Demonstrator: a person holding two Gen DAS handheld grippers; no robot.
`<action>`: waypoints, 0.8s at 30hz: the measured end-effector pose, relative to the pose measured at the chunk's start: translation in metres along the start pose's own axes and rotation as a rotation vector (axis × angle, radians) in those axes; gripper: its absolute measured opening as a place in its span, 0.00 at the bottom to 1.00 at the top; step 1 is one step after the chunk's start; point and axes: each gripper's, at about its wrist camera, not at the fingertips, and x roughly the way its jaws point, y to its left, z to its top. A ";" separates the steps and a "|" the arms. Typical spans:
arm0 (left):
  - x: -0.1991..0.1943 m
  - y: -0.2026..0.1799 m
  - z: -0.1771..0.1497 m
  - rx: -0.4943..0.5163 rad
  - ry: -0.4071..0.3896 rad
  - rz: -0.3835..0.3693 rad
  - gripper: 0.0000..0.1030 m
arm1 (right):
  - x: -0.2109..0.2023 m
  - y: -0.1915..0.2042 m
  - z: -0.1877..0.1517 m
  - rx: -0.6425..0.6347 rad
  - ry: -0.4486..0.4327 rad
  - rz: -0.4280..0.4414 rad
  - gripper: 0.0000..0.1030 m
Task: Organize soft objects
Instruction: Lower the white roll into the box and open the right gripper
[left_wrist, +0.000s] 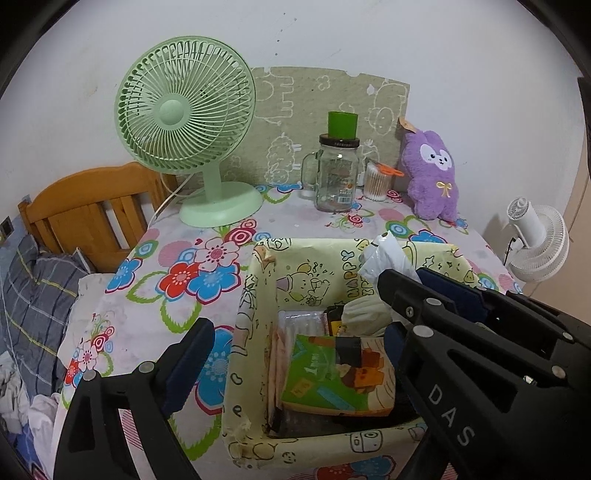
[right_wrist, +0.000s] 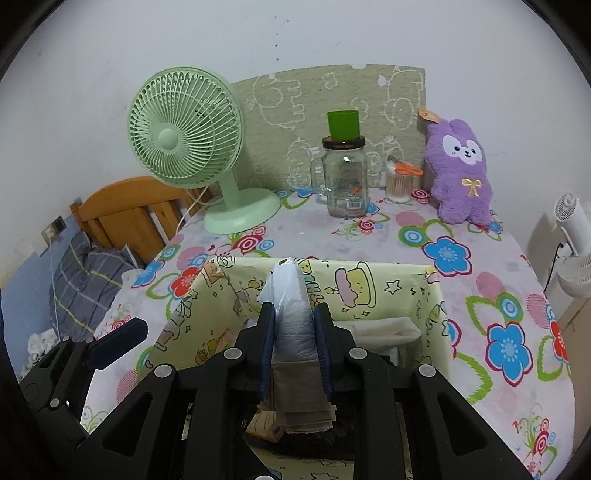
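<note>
A yellow cartoon-print storage box (left_wrist: 255, 295) stands on the flowered table; it also shows in the right wrist view (right_wrist: 369, 280). Inside lie a green tissue pack (left_wrist: 317, 380) and a cream cloth (left_wrist: 365, 314). My right gripper (right_wrist: 294, 314) is shut on a clear plastic bag holding folded brown fabric (right_wrist: 295, 332), held above the box; the right gripper and bag also show in the left wrist view (left_wrist: 388, 254). My left gripper (left_wrist: 291, 332) is open and empty over the box's left side. A purple plush rabbit (left_wrist: 432, 173) sits at the back right, apart from both grippers.
A green desk fan (left_wrist: 188, 122) stands at the back left. A glass jar with a green cup on top (left_wrist: 338, 173) and a cotton-swab tub (left_wrist: 376, 182) stand at the back. A wooden bed headboard (left_wrist: 92, 210) lies left, a white fan (left_wrist: 539, 243) right.
</note>
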 end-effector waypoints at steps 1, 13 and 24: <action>0.000 0.000 0.000 0.001 0.002 0.001 0.91 | 0.001 0.000 0.000 0.000 0.002 0.002 0.31; -0.002 -0.010 -0.005 0.013 0.012 -0.020 0.93 | -0.005 -0.007 -0.006 0.010 0.005 -0.054 0.80; -0.027 -0.020 -0.007 0.025 -0.021 -0.035 0.95 | -0.036 -0.011 -0.011 0.008 -0.033 -0.083 0.91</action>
